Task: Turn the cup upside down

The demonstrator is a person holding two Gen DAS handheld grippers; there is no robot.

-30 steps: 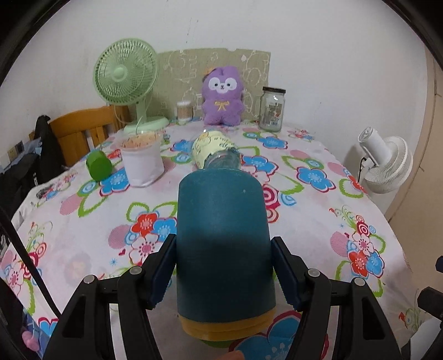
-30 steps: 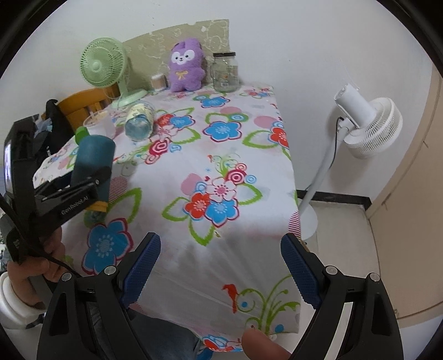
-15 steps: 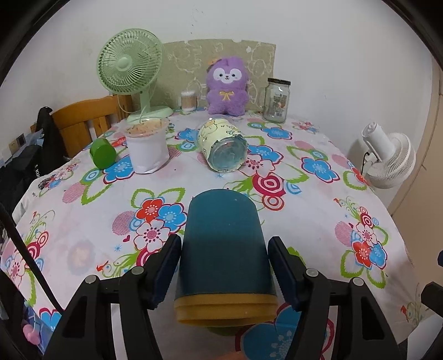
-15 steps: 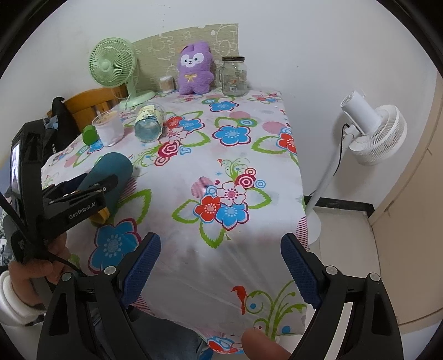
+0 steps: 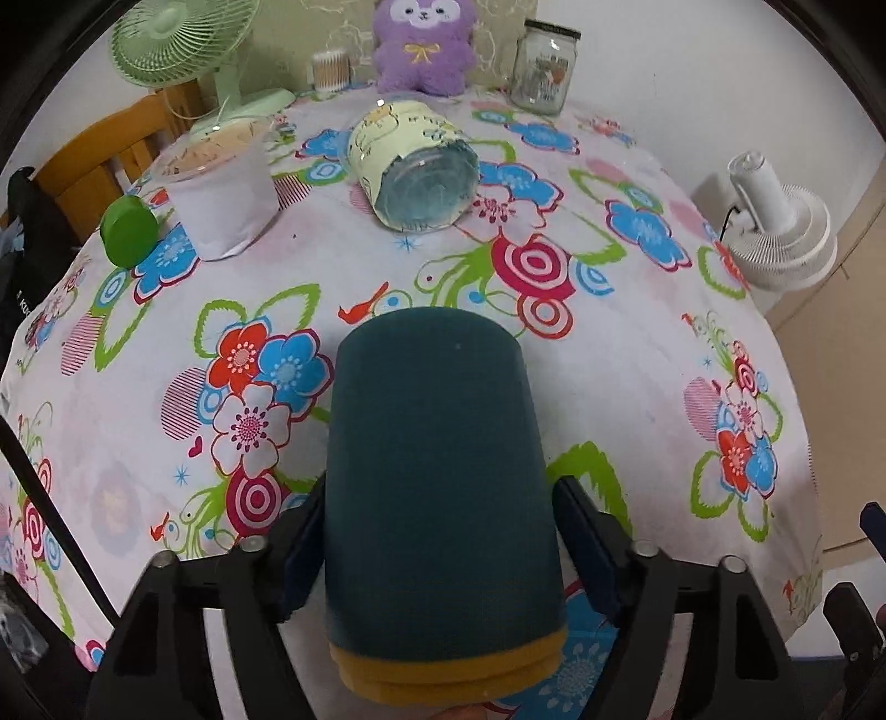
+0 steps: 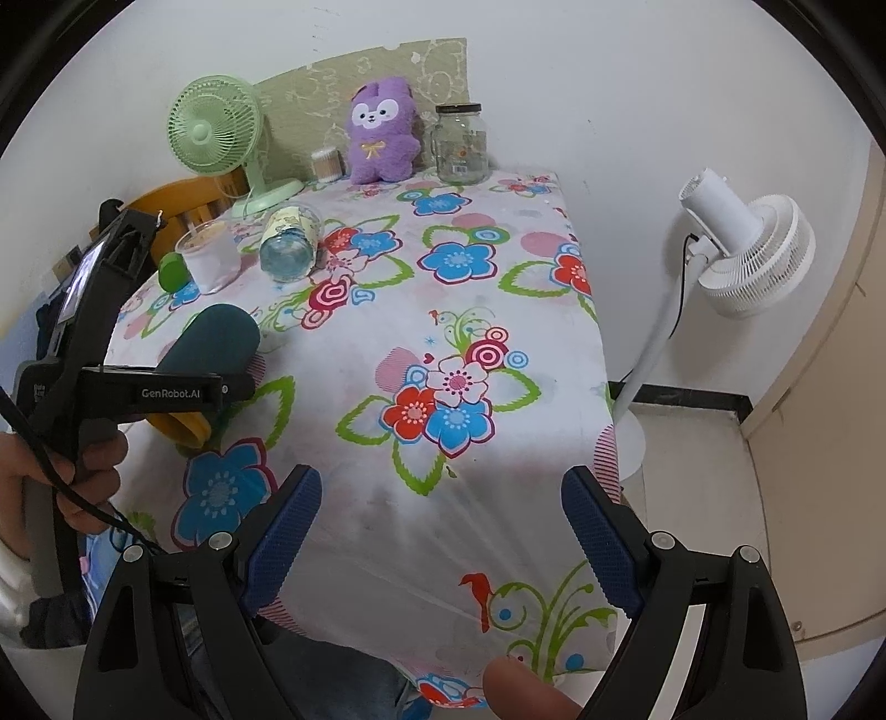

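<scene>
Cup tilted mid-flip near the table's front edge, clamped in the left gripper; next, set it rim-down. Right gripper gapes, holding nothing.

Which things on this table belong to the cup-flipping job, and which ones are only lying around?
Belongs to the job:
- dark teal cup with a yellow rim band
- left gripper, shut on it

Just lying about:
- clear jar lying on its side
- white plastic cup
- small green cap
- purple plush toy
- upright glass jar
- green desk fan
- right gripper, open
</scene>
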